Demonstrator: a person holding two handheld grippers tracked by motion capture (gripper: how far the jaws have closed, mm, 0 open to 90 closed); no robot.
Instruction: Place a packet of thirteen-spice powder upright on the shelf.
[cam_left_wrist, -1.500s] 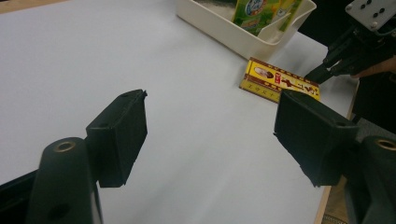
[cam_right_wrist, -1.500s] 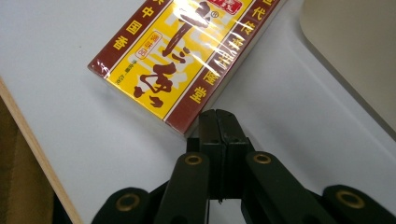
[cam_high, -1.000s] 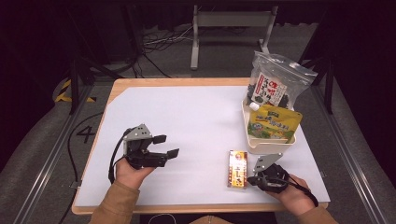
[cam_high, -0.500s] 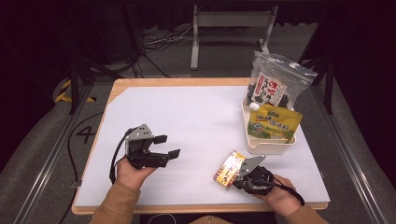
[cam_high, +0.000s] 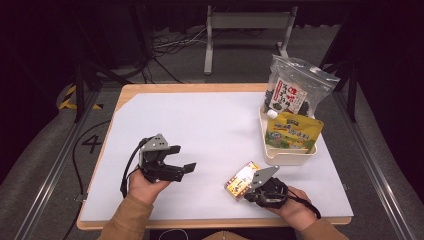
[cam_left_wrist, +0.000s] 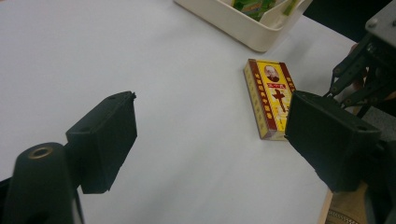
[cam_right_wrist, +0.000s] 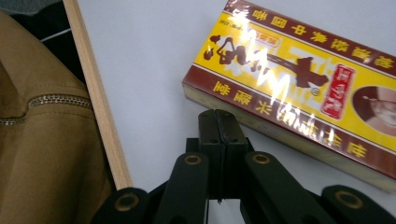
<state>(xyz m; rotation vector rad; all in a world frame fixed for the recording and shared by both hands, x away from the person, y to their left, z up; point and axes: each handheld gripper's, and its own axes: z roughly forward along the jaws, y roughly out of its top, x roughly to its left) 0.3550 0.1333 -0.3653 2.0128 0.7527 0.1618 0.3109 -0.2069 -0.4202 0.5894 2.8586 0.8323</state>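
Box: a flat yellow-and-maroon box (cam_high: 241, 179) with printed characters and a small portrait lies on the white tabletop (cam_high: 210, 130), lower right of centre in the high view, turned at a slant.
Box in the right gripper view: it (cam_right_wrist: 299, 79) fills the upper right of the frame, its glossy wrap catching glare, its near long edge just above the jaw tips.
Box in the left gripper view: it (cam_left_wrist: 271, 97) lies right of centre, partly behind the right-hand jaw.
Right gripper: the right gripper (cam_high: 256, 186) sits at the lower right of the high view, just to the lower right of the box, tips against or right beside its near edge; contact cannot be told. Its jaws are pressed together with nothing between them (cam_right_wrist: 218, 122).
Left gripper: the left gripper (cam_high: 182, 159) is at the lower left of the high view, well apart from the box, pointing toward it. Its jaws stand spread and have just been opening wider, with only bare tabletop between them (cam_left_wrist: 210, 133).
Bin: a cream plastic bin (cam_high: 287, 156) stands toward the right edge of the table, above the box in the frame, holding a yellow-green pouch (cam_high: 295, 131) and a clear zip bag with a dark label (cam_high: 292, 92).
Sleeve: a tan zipped sleeve (cam_right_wrist: 42, 140) fills the left of the right gripper view, beyond the table's wooden edge (cam_right_wrist: 95, 93).
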